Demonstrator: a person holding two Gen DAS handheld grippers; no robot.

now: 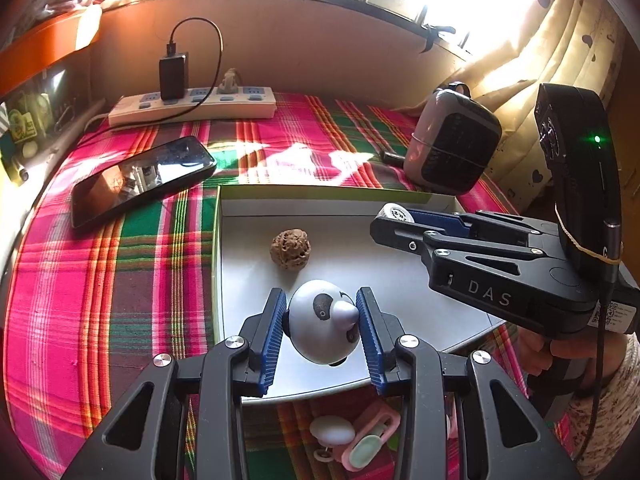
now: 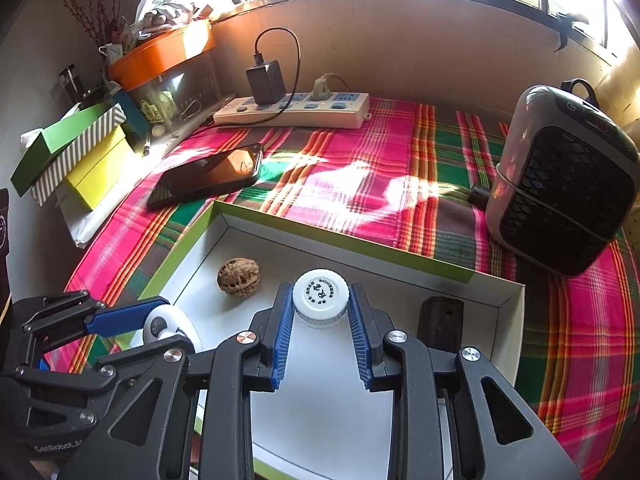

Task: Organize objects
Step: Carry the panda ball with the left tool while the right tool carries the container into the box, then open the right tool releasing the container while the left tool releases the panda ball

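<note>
A white shallow box with a green rim (image 1: 218,248) (image 2: 360,246) lies on the plaid cloth. A walnut (image 1: 289,249) (image 2: 239,278) sits inside it. My left gripper (image 1: 322,326) is shut on a grey panda-face ball (image 1: 320,330) above the box's near left part; the ball also shows in the right wrist view (image 2: 168,326). My right gripper (image 2: 320,312) is shut on a small white capped bottle (image 2: 320,296) (image 1: 396,213) over the box. A black block (image 2: 440,322) lies in the box at right.
A black phone (image 1: 140,178) (image 2: 208,176) lies left of the box. A power strip with a charger (image 1: 192,106) (image 2: 292,110) runs along the wall. A grey speaker (image 1: 452,148) (image 2: 560,192) stands at right. Pink clips (image 1: 360,440) lie near the box's front edge. Stacked boxes (image 2: 76,156) are at left.
</note>
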